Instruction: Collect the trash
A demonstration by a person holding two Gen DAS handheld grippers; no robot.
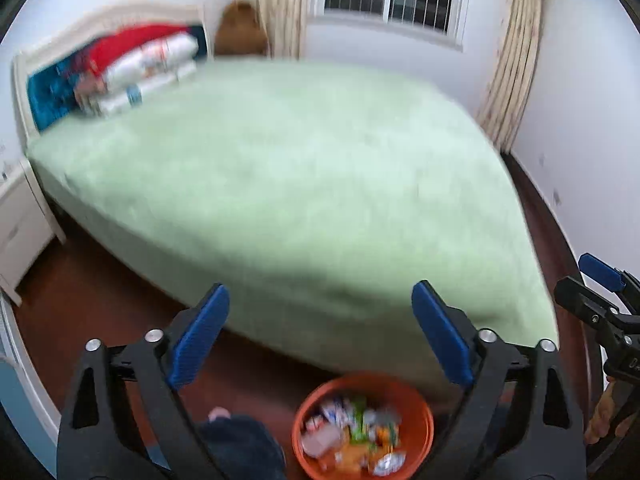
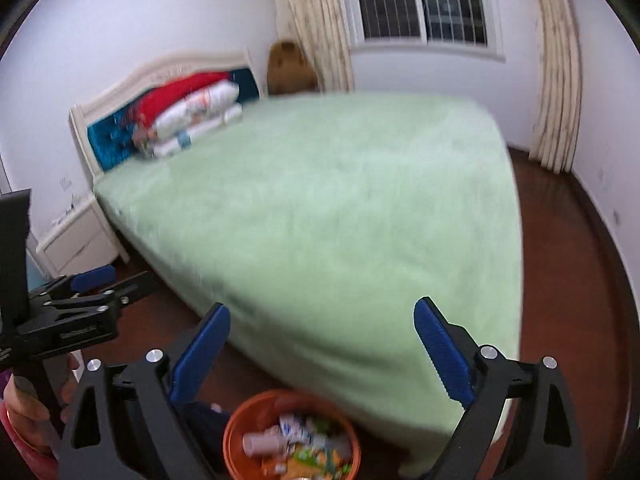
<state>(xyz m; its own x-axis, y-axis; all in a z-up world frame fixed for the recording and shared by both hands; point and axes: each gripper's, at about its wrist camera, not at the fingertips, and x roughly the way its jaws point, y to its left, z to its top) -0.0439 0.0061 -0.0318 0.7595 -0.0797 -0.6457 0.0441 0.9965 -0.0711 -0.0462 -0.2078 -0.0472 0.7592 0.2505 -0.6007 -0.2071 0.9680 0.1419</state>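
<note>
Left gripper (image 1: 320, 336): jaws spread wide, nothing between the blue pads (image 1: 200, 336); it points across the bed from above the floor.
Right gripper (image 2: 322, 350): jaws also spread wide and empty; its blue pads (image 2: 442, 354) frame the near corner of the bed.
Bin (image 1: 420, 400): orange, round, on the dark floor just beside the bed's near corner, low between each gripper's arms in both views.
Trash (image 1: 352, 436): a heap of wrappers and small packets inside the bin, white, green and orange; blurred, so single pieces are hard to tell.
Bed (image 1: 280, 184): covered in a pale green spread with a bare top.
Pillows (image 1: 148, 68): stacked white and red at the headboard (image 1: 48, 92), far left.
Nightstand (image 2: 80, 240): white, beside the head of the bed.
Window (image 2: 420, 0): barred, dark, in the far wall between cream curtains (image 2: 556, 80).
Hand (image 2: 28, 404): grips the left gripper's handle at the right view's left edge.
</note>
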